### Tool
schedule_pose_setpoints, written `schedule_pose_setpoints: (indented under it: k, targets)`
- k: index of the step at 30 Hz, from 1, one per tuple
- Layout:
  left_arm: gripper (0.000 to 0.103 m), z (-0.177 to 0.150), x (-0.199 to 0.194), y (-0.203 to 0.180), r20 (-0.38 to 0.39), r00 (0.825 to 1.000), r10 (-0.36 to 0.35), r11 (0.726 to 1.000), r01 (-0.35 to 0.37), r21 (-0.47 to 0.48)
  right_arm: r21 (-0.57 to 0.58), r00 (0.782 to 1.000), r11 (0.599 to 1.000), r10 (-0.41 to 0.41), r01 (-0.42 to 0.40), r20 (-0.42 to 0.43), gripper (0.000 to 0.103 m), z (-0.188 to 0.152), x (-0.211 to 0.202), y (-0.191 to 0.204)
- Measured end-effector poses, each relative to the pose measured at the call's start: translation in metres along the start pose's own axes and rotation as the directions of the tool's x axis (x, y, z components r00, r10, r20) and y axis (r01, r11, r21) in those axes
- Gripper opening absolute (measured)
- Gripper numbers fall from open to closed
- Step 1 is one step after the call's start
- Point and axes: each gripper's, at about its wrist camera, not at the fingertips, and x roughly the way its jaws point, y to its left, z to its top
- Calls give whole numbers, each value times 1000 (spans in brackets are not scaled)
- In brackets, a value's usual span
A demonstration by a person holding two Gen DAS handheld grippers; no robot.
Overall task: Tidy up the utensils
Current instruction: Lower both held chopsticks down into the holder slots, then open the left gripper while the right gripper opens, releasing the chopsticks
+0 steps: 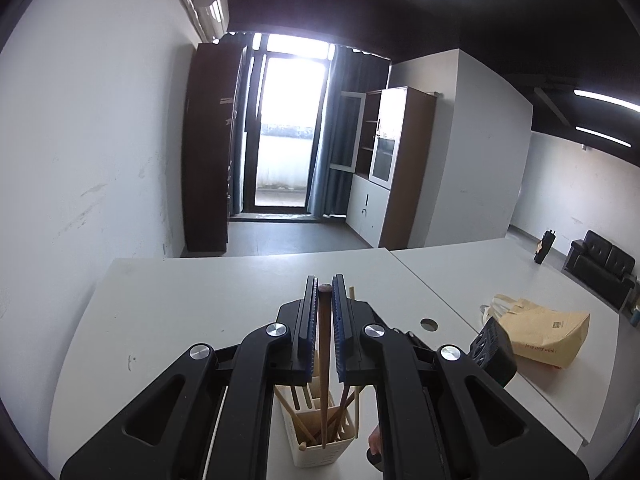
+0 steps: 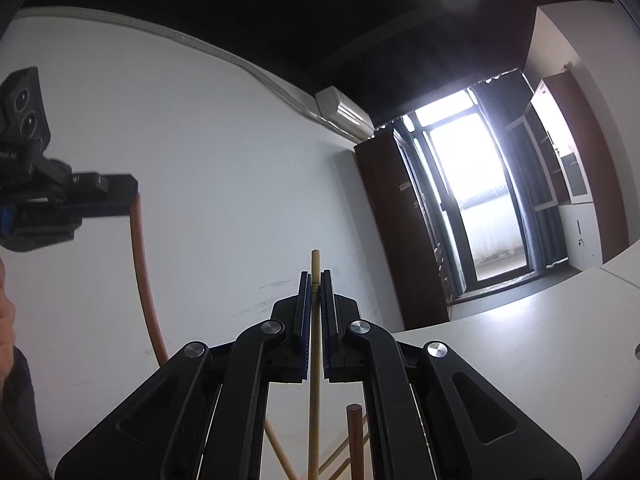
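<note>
My left gripper [image 1: 324,289] is shut on a dark brown chopstick [image 1: 324,360], whose lower end reaches down into a white utensil holder [image 1: 320,446] with several wooden chopsticks in it. My right gripper [image 2: 315,277] is shut on a light wooden chopstick [image 2: 314,380] that stands nearly upright, its top just above the fingertips. In the right wrist view the left gripper [image 2: 134,196] shows at the far left with the brown chopstick [image 2: 142,280] hanging from it. More chopstick tops [image 2: 354,440] show at the bottom edge there.
The holder stands on a white table [image 1: 180,312] with a round cable hole [image 1: 429,324]. A tan paper bag [image 1: 544,334] lies at the right. A white wall [image 1: 100,140] is to the left, cabinets and a bright glass door beyond. A hand [image 2: 6,320] shows at the left edge.
</note>
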Motion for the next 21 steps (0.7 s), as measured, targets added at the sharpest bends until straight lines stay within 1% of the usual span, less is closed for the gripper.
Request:
schedule_pose_setpoints:
  k: [8,13,19,21]
  targets:
    - [7,7,2,-2,24,1000,-4,1000,4,-4,-11,1000,1000,-22,22,18,5,-10,8,-4]
    - [7,-1,18,-4,-25,1000,-5,1000,5,-5,-30,999,999,-34,34,12,5,-17,5,-2]
    - [7,-21,40,-6,-93,996,2,1000,-2,-5,-104,999,993,-52,52,3,5,-24,-6,4]
    - [7,-28,47,-7,-119,993,3,1000,-4,-8,-121,999,992,-44,43,-6,5,-26,-9,6]
